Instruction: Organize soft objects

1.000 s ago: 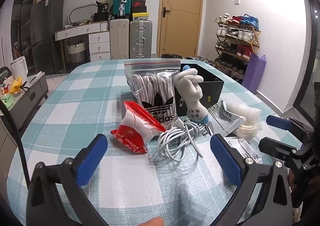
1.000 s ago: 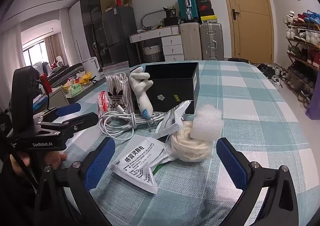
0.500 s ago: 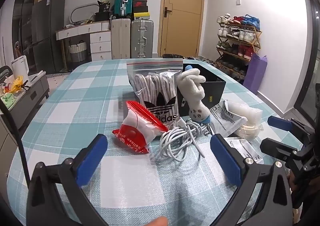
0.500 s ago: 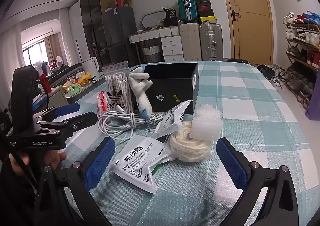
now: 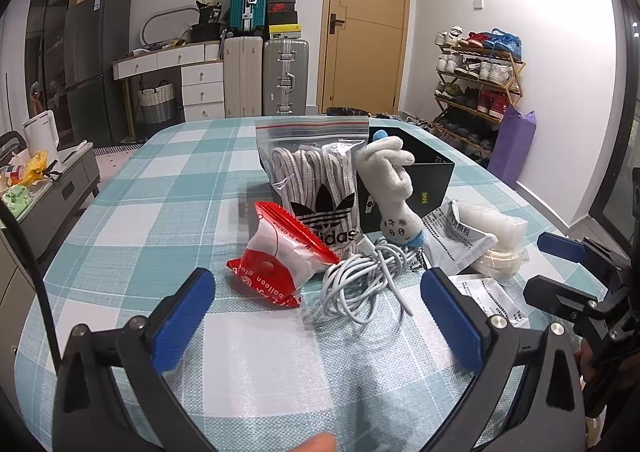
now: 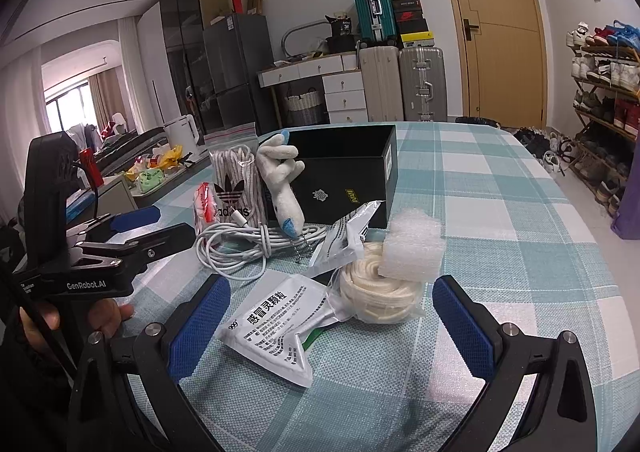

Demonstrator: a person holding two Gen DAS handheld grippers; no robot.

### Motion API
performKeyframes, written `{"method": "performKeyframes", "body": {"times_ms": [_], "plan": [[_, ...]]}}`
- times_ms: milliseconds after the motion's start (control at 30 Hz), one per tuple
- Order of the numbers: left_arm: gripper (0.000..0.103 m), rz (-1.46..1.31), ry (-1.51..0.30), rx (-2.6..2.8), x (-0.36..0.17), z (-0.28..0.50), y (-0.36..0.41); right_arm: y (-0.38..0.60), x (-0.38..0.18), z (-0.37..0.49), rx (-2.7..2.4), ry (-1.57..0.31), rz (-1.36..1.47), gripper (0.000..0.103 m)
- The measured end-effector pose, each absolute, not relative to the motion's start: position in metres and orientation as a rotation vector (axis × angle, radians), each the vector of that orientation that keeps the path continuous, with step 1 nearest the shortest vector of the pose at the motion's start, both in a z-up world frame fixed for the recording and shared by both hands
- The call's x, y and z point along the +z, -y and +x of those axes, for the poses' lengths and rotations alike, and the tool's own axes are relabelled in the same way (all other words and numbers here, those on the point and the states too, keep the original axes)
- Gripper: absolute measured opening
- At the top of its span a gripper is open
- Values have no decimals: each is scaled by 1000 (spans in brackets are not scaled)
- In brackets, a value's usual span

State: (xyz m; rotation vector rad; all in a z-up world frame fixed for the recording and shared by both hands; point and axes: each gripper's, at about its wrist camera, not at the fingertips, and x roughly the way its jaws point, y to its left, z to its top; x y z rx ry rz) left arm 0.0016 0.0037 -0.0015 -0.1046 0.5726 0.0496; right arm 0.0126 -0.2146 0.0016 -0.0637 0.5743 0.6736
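Note:
On the checked tablecloth lie a red balloon packet (image 5: pixel 280 260), a coiled white cable (image 5: pixel 360 276), a zip bag of laces with an Adidas logo (image 5: pixel 320 180), a grey plush toy (image 5: pixel 394 192), white sachets (image 6: pixel 276 324), a bagged coil of cream rope (image 6: pixel 376 296) and a foam piece (image 6: pixel 412 248). They stand in front of an open black box (image 6: pixel 348 172). My left gripper (image 5: pixel 316 316) is open and empty, just short of the packet and cable. My right gripper (image 6: pixel 332 324) is open and empty, its fingers either side of the sachet and rope.
The table's right edge (image 6: pixel 592 252) runs close beside the rope. Suitcases (image 5: pixel 264 76), a white desk (image 5: pixel 168 64) and a shoe rack (image 5: pixel 476 84) stand beyond the table. The right gripper shows at the right in the left wrist view (image 5: pixel 568 272).
Both grippers have crept slightly forward toward the pile. Their jaws stay open and no object has moved.

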Motion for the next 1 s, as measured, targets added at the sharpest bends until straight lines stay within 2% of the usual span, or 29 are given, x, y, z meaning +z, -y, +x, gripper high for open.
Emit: {"method": "performKeyframes", "body": {"times_ms": [1000], "plan": [[103,-122,-577,61,-5,3,-14,216,1,14,662,-576,-58,103]]}}
